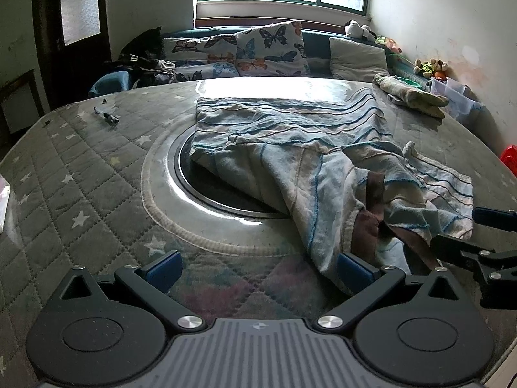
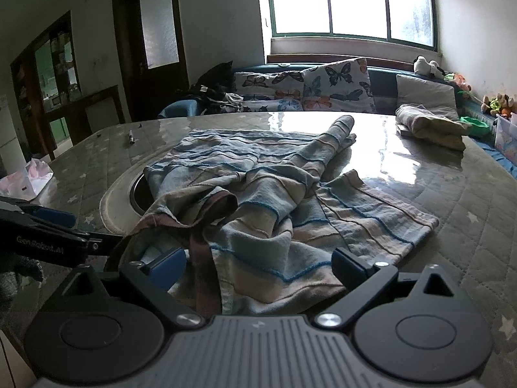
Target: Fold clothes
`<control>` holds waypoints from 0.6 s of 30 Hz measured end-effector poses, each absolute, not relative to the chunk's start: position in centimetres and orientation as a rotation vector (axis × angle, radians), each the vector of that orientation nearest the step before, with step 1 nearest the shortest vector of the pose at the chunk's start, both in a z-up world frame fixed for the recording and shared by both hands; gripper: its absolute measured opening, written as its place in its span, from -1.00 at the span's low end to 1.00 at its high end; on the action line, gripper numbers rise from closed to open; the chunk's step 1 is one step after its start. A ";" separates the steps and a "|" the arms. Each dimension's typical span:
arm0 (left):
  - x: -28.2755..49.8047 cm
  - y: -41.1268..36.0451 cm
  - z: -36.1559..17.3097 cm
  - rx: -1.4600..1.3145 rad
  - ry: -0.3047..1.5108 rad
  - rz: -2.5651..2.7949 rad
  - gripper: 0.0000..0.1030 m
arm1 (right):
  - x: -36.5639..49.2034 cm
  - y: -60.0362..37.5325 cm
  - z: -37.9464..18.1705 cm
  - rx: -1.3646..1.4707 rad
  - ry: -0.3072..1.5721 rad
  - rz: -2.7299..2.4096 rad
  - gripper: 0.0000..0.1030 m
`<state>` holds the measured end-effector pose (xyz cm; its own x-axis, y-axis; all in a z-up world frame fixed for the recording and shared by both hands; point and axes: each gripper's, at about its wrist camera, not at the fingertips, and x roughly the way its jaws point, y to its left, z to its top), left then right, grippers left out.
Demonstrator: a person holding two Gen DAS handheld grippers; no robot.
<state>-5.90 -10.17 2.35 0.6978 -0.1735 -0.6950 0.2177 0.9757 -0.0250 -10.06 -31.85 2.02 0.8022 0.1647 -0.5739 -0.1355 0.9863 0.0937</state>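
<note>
- Two grippers are seen at the near edge of the table: the left gripper [image 1: 258, 270] is spread wide with nothing between its blue pads, and the right gripper [image 2: 260, 268] is likewise held wide apart, with the garment's hem lying between its fingers but not pinched.
- One striped sweater [image 2: 258, 187] is spread rumpled across the quilted table cover [image 1: 80, 168], its brown-edged hem nearest the grippers and one sleeve [image 2: 336, 135] thrown toward the window.
- One round recessed hob [image 1: 194, 181] is partly covered by the sweater; cloth could sag into it and be dragged crooked if only one layer is pinched.
- A glossy sheet seems to overlie the cover, so the garment could slide instead of creasing.
- One folded garment [image 2: 429, 126] is lying at the far right corner.
- One marker pen [image 2: 131, 137] is left far left, well apart.
- Three cushions are counted behind.
</note>
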 end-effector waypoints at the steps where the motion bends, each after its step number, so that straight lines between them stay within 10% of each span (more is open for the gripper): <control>1: -5.8 -10.2 2.4 0.062 0.768 -0.219 1.00 | -9.9 -31.9 2.0 0.052 0.622 0.163 0.90; 18: -2.2 -13.3 4.2 0.099 0.721 -0.318 0.78 | -7.5 -33.4 1.7 0.100 0.656 0.166 0.61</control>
